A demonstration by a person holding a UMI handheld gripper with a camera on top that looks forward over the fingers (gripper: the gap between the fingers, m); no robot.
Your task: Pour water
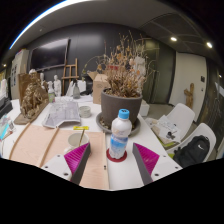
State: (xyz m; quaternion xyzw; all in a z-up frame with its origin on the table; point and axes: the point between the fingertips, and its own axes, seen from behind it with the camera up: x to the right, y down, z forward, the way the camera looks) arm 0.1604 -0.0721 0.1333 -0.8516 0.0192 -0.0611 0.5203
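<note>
While the fingers (104,160) are standing open, the water bottle (119,135) is sitting upright between them at lower centre. Its long axis is running vertical, leaving gaps on both sides.

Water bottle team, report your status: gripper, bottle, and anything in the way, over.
Gripper open, fingers either side of the bottle. Water bottle upright on the table, cap on, not gripped. Potted plant just beyond it. Nothing between fingers and bottle.
</note>
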